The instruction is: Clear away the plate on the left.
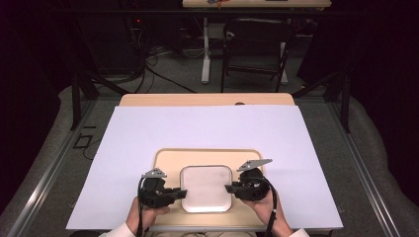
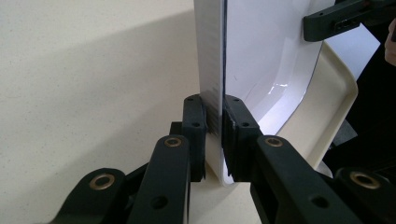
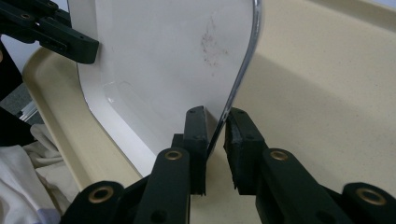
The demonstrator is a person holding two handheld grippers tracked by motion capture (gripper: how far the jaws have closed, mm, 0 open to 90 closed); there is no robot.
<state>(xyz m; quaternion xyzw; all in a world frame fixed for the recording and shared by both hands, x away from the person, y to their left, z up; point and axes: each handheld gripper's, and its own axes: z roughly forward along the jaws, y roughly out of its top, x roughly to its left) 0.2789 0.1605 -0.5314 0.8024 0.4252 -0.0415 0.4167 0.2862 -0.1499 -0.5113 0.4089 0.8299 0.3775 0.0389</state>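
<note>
Plate [image 1: 206, 188], unmarked, both grippers [image 1: 180, 192] clamped

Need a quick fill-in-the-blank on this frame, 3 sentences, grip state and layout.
1. The white square plate sits on a beige ____.
2. The left gripper is shut on the plate's ____.
3. The right gripper holds the ____ edge of the plate.

Missing words: tray; edge; opposite

We've got both hands low in the high view, forearms coming in from the bottom edge. Left gripper [image 1: 181, 193] sits lower left of centre, jaws pointing right & pinched close together. Right gripper [image 1: 229, 188] sits lower right of centre, jaws pointing left — a narrow gap between them.
</note>
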